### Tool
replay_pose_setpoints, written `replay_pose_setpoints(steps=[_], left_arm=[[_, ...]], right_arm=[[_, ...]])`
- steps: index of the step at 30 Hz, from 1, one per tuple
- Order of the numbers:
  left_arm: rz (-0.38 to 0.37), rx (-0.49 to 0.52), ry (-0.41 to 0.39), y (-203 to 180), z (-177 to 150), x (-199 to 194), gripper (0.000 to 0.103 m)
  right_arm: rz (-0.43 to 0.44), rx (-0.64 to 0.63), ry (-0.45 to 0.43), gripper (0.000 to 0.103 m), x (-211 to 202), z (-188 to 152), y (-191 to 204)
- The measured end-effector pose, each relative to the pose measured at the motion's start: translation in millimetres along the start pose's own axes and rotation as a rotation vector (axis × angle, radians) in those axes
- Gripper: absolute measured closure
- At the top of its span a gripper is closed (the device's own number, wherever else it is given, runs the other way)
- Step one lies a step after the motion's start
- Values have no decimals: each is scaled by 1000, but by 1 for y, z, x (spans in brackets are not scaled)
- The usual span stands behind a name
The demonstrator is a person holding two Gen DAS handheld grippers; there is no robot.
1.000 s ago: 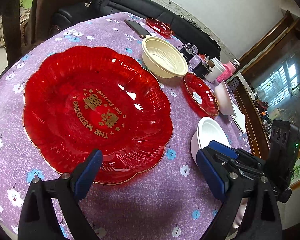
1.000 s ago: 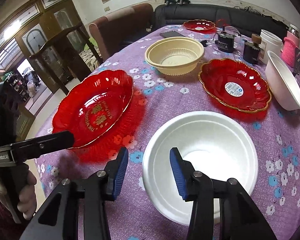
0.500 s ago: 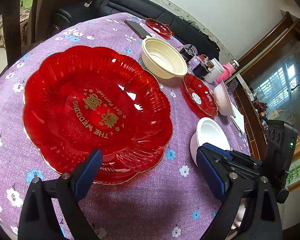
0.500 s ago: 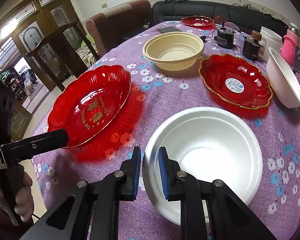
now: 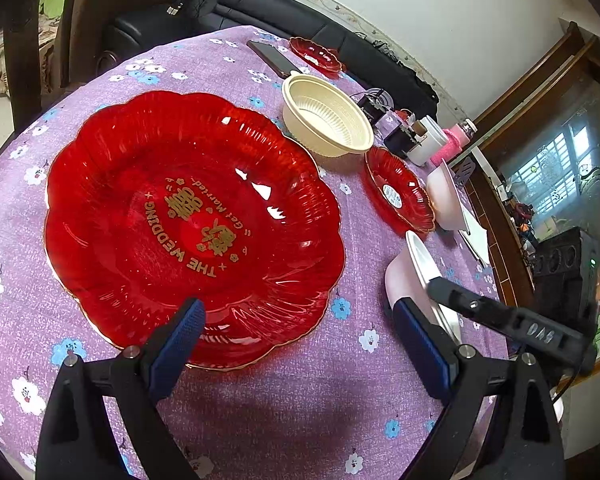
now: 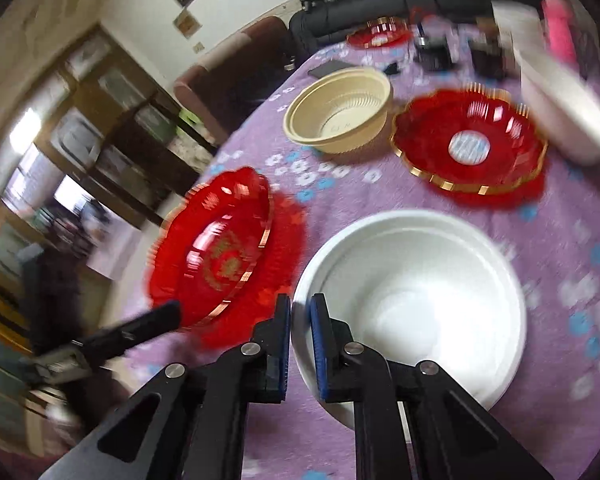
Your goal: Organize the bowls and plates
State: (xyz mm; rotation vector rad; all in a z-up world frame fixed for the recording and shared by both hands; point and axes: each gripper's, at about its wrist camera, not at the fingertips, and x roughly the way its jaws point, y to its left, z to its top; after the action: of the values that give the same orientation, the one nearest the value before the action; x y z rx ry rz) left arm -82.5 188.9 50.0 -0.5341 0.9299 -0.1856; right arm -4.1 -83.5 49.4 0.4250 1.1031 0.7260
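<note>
1. Purple floral tablecloth underneath everything, spread over the round table.
2. Large red wedding plate, flat on the cloth straight ahead of the left gripper; gold lettering readable as "THE WEDDING" and "Get Married", with Chinese double-happiness characters between. Probably stiff, glossy plastic: light but slick, best taken at the scalloped gold rim rather than the smooth well.
3. White bowl, right of the big plate, near edge pinched by the right gripper; pads nearly together, one outside the wall and one inside. In the left view, seen tipped up off the cloth. Looks like thin foam or plastic: very light, easily dented, so a gentle squeeze on the rim likely enough.
4. Cream ribbed bowl farther back, upright; faint marks in its base, unreadable.
5. Smaller red plate beside it, gold-edged, with a round white sticker at centre; print too blurred to read.
6. Left gripper spread wide, holding nothing, near pad over the big plate's front rim; touching or not, cannot tell.
7. Far small red plate and dark phone at the table's back edge.
</note>
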Motion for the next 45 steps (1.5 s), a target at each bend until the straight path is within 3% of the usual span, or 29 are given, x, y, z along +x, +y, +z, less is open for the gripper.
replay_pose_setpoints(steps=[2, 3, 5, 6, 10, 14, 16, 17, 22, 24, 25, 27, 29, 34, 37, 41, 45], left_arm=[[0, 1, 1, -1, 0, 0, 9], [1, 2, 1, -1, -1, 1, 9], [2, 4, 2, -1, -1, 1, 9], [4, 4, 2, -1, -1, 1, 9], [9, 8, 3, -3, -2, 2, 9], [13, 5, 0, -4, -2, 2, 9], [10, 5, 2, -3, -3, 2, 9], [8, 5, 3, -3, -3, 2, 9], [-3, 5, 4, -1, -3, 0, 9], [-7, 5, 4, -1, -3, -1, 9], [-8, 4, 4, -1, -3, -1, 9], [-14, 2, 5, 0, -2, -1, 9], [-16, 1, 4, 0, -2, -2, 9], [-15, 6, 11, -2, -3, -1, 9], [-14, 11, 14, -6, -3, 0, 9], [-11, 51, 6, -17, -5, -5, 9], [12, 89, -12, -28, 6, -10, 9]], right_arm=[[83, 77, -10, 91, -4, 0, -12], [117, 106, -12, 101, -6, 0, -16], [195, 164, -35, 100, -13, -1, -23], [191, 164, -53, 100, -18, -1, -22], [-74, -2, -150, 98, -34, -2, 7], [-179, -163, -86, 93, -18, -7, 39], [-171, -187, -24, 69, -3, -10, 45], [-171, -187, -7, 63, 4, -11, 46], [-177, -181, 39, 62, 26, -18, 45], [-198, -176, 48, 68, 31, -18, 41], [-202, -169, 56, 88, 34, -18, 39], [-193, -150, 49, 89, 34, -17, 35], [-179, -148, 33, 101, 28, -17, 37], [-142, -116, -30, 101, 1, -15, 38], [-205, -163, -78, 100, -14, -13, 41], [-357, -174, -171, 100, -39, -10, 33], [-369, -54, -215, 92, -65, 5, -2]])
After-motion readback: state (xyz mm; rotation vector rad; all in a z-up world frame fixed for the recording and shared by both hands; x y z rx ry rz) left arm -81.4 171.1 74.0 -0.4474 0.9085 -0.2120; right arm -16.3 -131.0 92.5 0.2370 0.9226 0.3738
